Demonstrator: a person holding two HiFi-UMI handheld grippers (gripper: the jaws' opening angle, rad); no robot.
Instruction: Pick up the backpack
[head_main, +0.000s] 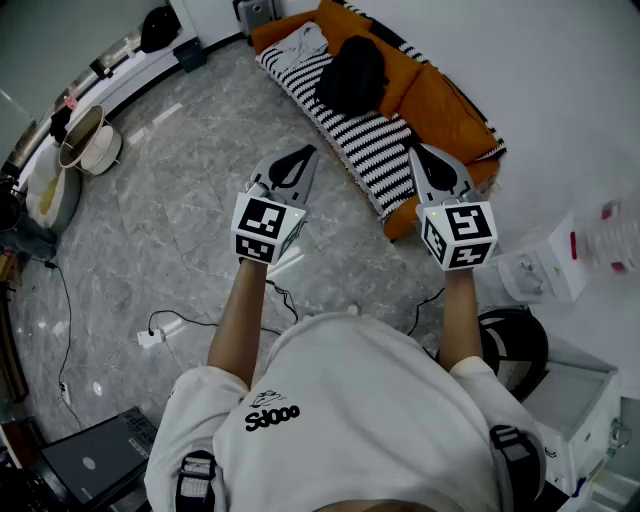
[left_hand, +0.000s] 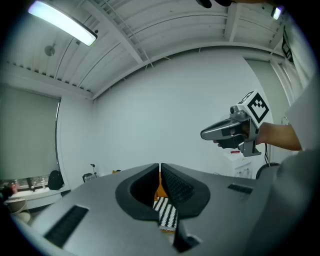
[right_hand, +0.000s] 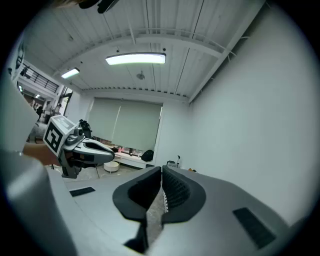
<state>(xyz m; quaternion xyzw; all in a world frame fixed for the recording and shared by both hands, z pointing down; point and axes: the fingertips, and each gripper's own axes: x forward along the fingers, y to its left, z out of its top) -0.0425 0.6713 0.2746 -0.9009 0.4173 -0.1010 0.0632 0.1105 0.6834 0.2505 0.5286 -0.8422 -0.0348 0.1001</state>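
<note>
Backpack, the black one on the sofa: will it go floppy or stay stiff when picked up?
Probably floppy: the backpack slumps in a soft, rounded heap. It looks saggy, so it may be fairly light. Lying flat on the cushioned sofa, it seems unlikely to roll.

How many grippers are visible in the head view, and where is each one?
2. The left gripper is seen against the grey floor, the right gripper against the striped blanket. Both are shut.

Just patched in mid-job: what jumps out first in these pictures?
A black backpack lies on a striped blanket over the orange sofa, at the head view's top. Nearer, the left gripper and right gripper are held side by side, both shut and empty.
</note>
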